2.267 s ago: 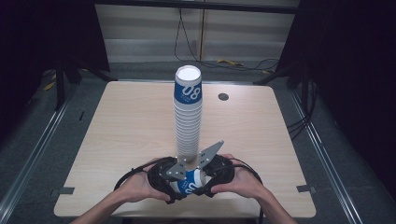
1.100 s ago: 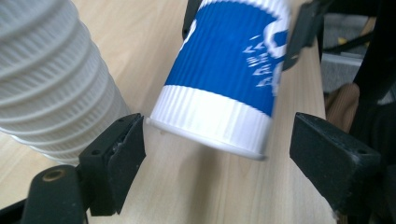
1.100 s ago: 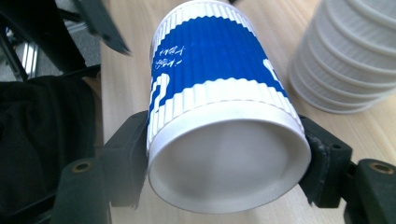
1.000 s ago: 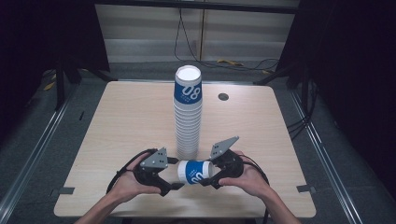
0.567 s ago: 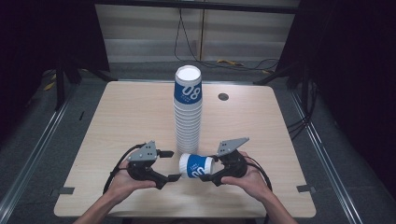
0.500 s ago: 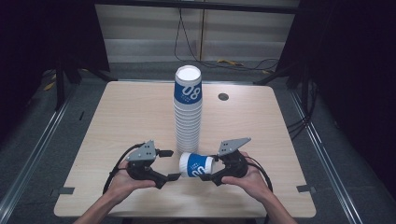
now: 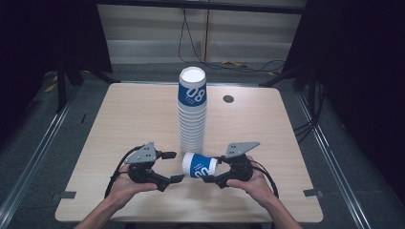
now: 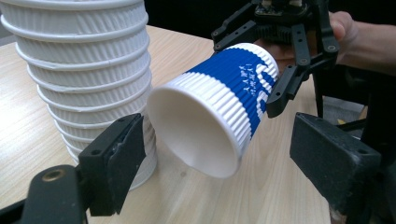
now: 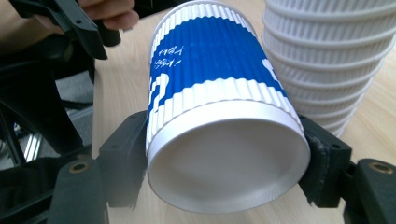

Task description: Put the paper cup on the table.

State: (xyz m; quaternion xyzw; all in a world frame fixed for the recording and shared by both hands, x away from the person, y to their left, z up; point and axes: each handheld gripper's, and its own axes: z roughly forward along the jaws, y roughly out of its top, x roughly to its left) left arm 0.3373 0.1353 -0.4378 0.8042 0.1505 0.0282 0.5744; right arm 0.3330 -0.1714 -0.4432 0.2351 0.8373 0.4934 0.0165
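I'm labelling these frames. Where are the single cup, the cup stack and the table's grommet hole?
single cup (image 7: 199, 165), high view, blue ribbed side
cup stack (image 7: 192, 121), high view, white ribbed middle
grommet hole (image 7: 228, 98), high view, its centre

Blue-and-white ribbed paper cup (image 7: 199, 165) sideways

Ribbed matt paper cup (image 9: 219, 84); pale wood-grain table (image 7: 133, 119); matt black jaws.

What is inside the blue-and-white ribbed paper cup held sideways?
Inside the blue-and-white ribbed paper cup, the left gripper view shows bare white wall near the mouth; the shaded bottom cannot be made out. The right claw clamps its base.
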